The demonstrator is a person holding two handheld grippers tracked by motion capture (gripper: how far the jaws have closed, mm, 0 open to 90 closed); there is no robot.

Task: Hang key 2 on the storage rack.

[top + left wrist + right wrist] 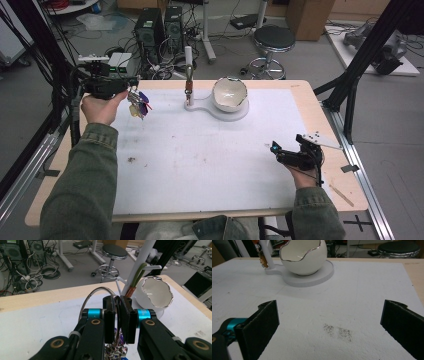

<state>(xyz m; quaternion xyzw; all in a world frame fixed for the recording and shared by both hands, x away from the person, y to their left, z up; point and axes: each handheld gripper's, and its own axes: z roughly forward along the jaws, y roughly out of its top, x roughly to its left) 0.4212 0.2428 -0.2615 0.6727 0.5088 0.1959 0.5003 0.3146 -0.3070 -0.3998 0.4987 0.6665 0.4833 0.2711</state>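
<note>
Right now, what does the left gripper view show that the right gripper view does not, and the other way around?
The left gripper view alone shows the left gripper shut on a metal key ring, with keys and tags hanging below its jaws.

The right gripper view alone shows the right gripper with its jaws wide apart and nothing between them, above a dark smudge on the white mat.

Both show the white eggshell-shaped bowl with its silver rim, the white post beside it, and the black stool on the floor behind the table.
</note>
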